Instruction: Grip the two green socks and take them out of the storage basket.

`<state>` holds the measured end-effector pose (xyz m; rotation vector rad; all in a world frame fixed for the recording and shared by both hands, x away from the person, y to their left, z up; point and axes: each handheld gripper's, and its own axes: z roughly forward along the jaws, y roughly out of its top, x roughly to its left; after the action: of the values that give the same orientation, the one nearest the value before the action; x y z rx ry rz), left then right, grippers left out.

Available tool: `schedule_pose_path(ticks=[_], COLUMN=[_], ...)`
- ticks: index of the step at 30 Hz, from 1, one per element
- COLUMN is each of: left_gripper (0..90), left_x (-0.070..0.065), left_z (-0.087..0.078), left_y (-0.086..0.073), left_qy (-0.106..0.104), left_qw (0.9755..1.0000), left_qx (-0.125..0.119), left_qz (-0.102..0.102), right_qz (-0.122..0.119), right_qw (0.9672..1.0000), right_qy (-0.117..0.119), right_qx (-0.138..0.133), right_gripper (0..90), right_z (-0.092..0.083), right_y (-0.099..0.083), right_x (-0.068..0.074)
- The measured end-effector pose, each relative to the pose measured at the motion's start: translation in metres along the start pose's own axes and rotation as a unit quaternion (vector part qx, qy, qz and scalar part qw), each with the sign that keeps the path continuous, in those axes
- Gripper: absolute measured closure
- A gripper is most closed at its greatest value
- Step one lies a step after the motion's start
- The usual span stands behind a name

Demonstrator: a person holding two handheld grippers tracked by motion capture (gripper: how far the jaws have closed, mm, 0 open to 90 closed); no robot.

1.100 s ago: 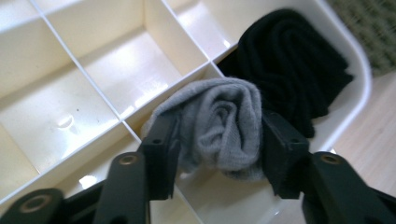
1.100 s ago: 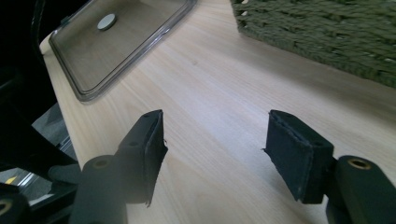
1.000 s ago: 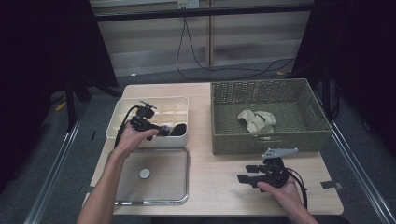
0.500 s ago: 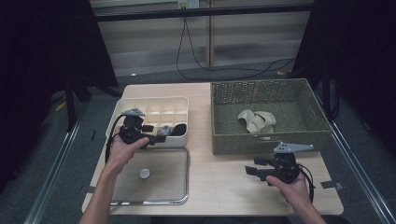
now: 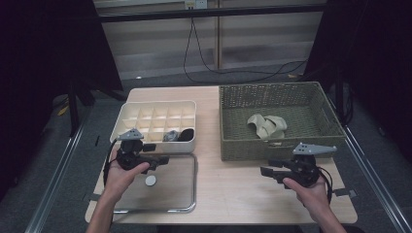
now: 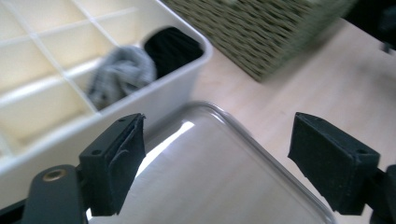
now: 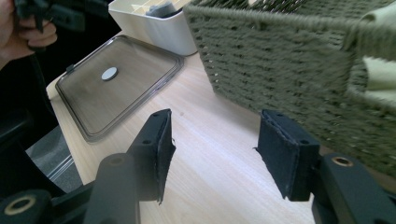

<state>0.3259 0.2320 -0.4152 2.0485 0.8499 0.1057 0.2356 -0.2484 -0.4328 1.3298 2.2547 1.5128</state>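
Observation:
A cream compartment box [image 5: 155, 115] holds a grey sock [image 5: 170, 136] and a black sock [image 5: 186, 134] in its front row. Just in front of the box, my left gripper [image 5: 164, 159] hovers over a clear lid [image 5: 170, 194]. Its jaws have just been opening and stand open with nothing between them. In the left gripper view, the left gripper [image 6: 219, 126] frames the lid [image 6: 210, 177], with the grey sock [image 6: 121, 74] beyond. My right gripper [image 5: 265, 171] is in front of the green basket [image 5: 272, 148]. It is open and empty, and its jaws have just been closing. Beige socks [image 5: 266, 125] lie in the basket.
A small round white disc [image 5: 151, 180] sits on the lid. In the right gripper view, the basket wall [image 7: 280, 56] stands close ahead on the right and bare tabletop [image 7: 219, 163] lies under the jaws. Cables run across the floor behind the table.
My left gripper has drawn back from the cream box to above the lid, and the grey sock stays in its compartment. My right gripper has risen slightly from the table.

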Motion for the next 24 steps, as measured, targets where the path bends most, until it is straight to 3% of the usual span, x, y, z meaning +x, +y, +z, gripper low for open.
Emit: schedule_pose_path(ticks=[8, 12, 15, 18, 22, 24], left_gripper=[21.4, 21.7, 22.3, 22.1, 19.9, 19.7], left_x=[-0.02, -0.023, -0.024, -0.028, -0.035, -0.038], left_z=[0.009, 0.007, 0.012, 0.016, 0.021, 0.026], left_y=[-0.027, -0.039, -0.051, -0.056, -0.062, -0.065], left_qy=[-0.01, -0.008, -0.011, -0.013, -0.018, -0.02], left_qw=[0.9999, 0.9997, 0.9999, 0.9999, 0.9997, 0.9994], left_qx=[-0.003, -0.021, -0.008, 0.008, 0.009, 0.026], left_qz=[0.009, -0.006, -0.009, -0.007, -0.011, -0.008], right_qz=[-0.011, -0.022, -0.037, -0.032, -0.022, -0.02], right_qw=[0.9998, 0.9995, 0.999, 0.9992, 0.9992, 0.9991], right_qy=[0.0, -0.005, -0.013, -0.014, -0.028, -0.035], right_qx=[-0.016, -0.023, -0.022, -0.017, -0.017, -0.015], right_gripper=[45.1, 46.1, 47.1, 47.0, 46.8, 46.2], right_z=[-0.012, -0.012, -0.009, -0.006, -0.002, -0.001], right_y=[0.023, 0.038, 0.051, 0.06, 0.071, 0.076], right_x=[0.002, -0.001, -0.007, -0.016, -0.031, -0.037])
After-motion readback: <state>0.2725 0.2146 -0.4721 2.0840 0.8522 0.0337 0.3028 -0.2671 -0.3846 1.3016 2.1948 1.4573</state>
